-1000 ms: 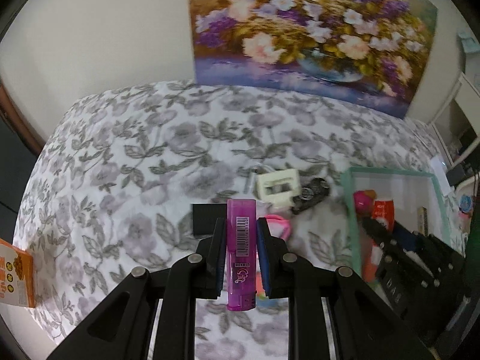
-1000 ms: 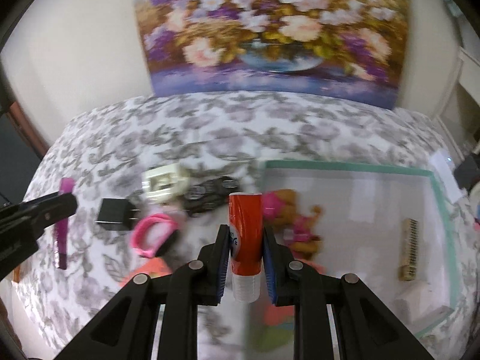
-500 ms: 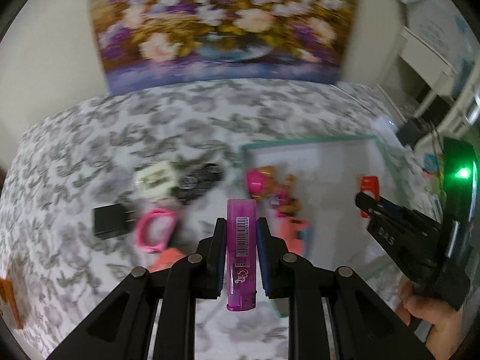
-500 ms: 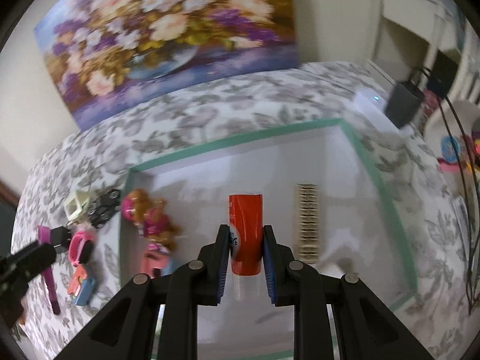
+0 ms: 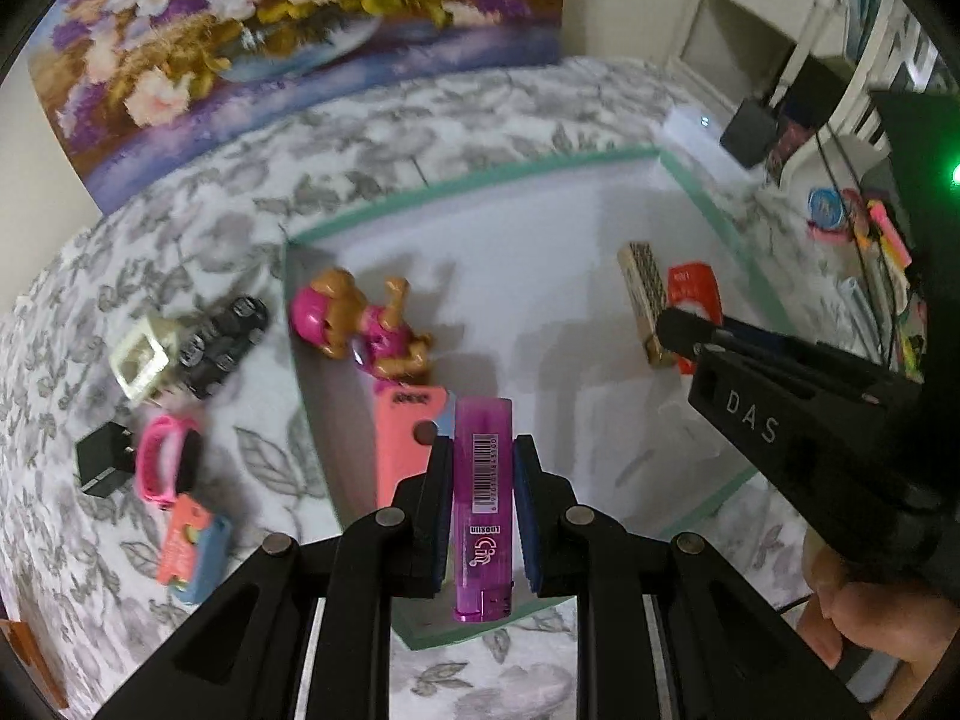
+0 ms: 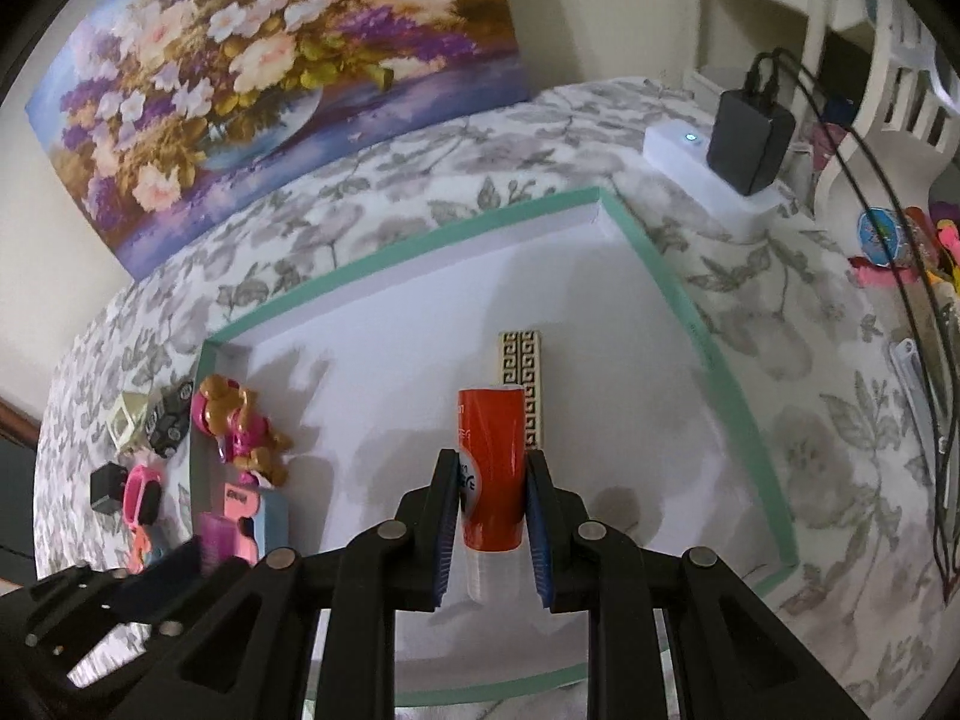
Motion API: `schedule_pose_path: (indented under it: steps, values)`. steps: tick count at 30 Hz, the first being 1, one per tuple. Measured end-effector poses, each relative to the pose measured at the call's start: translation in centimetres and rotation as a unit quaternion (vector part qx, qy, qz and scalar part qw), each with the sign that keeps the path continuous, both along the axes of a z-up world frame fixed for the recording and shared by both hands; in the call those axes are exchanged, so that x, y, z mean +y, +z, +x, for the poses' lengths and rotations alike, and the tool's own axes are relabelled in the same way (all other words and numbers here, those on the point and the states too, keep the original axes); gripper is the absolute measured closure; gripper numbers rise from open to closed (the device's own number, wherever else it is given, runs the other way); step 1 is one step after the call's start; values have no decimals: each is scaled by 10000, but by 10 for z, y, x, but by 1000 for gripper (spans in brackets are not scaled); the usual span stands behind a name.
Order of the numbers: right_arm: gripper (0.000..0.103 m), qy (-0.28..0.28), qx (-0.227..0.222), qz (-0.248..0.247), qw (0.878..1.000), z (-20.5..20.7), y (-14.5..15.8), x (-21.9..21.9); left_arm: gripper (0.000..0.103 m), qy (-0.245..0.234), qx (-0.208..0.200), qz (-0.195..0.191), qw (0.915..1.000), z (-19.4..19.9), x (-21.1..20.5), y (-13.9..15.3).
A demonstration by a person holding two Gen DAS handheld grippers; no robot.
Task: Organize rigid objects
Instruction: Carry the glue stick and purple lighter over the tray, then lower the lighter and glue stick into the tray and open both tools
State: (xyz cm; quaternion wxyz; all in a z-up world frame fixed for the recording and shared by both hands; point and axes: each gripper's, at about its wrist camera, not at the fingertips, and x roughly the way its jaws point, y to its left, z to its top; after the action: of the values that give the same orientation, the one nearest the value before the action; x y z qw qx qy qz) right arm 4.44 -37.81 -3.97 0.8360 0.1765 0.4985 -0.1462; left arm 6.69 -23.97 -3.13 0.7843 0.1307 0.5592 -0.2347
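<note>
both grippers holding things over the tray

left gripper (image 5: pixel 482 468) clenching a purple lighter (image 5: pixel 483 504), pads pressing its sides, barcode facing up, hanging above the near edge of the green-rimmed tray (image 5: pixel 708 213). right gripper (image 6: pixel 492 498) clamping an orange tube (image 6: pixel 491 456), clear cap toward the camera, hovering over the white tray floor, just beside a patterned block (image 6: pixel 523 381) lying flat inside. also sitting in the tray: a pink toy dog (image 5: pixel 360 324) near the left wall and a pink card (image 5: pixel 403 438) propped at the same wall. lying outside on the flowered cloth (image 5: pixel 420 120), left of the tray: a cream cube (image 5: pixel 141 360) touching a black toy car (image 5: pixel 225 342), a black plug (image 5: pixel 102 461), a pink band (image 5: pixel 162 462), and an orange-and-blue packet (image 5: pixel 192 549). showing at the lower right of the left view: a hand (image 5: pixel 870 624) gripping the right tool.
</note>
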Motion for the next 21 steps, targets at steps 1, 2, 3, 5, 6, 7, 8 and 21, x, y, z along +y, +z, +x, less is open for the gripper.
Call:
schedule_pose_path:
  steps: [1, 2, 3, 5, 6, 7, 8, 21]
  values:
    - [80, 40, 34, -5, 10000, 1, -2, 2, 83, 8, 37, 10, 10000, 0, 0, -3]
    - [80, 77, 59, -5, 10000, 1, -3, 4, 83, 23, 78, 25, 10000, 1, -1, -6]
    - [80, 118, 88, 3, 9999, 2, -5, 5, 83, 33, 108, 46, 9999, 1, 0, -9]
    - [80, 159, 133, 26, 9998, 3, -8, 7, 83, 42, 132, 86, 9999, 2, 0, -13]
    - [80, 178, 165, 34, 9997, 4, -9, 8, 83, 49, 146, 106, 9998, 2, 0, -15]
    - [80, 200, 194, 42, 9996, 4, -11, 9, 83, 57, 162, 117, 9998, 2, 0, -17]
    - [80, 214, 211, 48, 9995, 4, -12, 10, 83, 68, 185, 125, 9997, 3, 0, -19]
    - [80, 298, 227, 30, 9993, 6, -9, 13, 83, 115, 246, 96, 9996, 4, 2, -19]
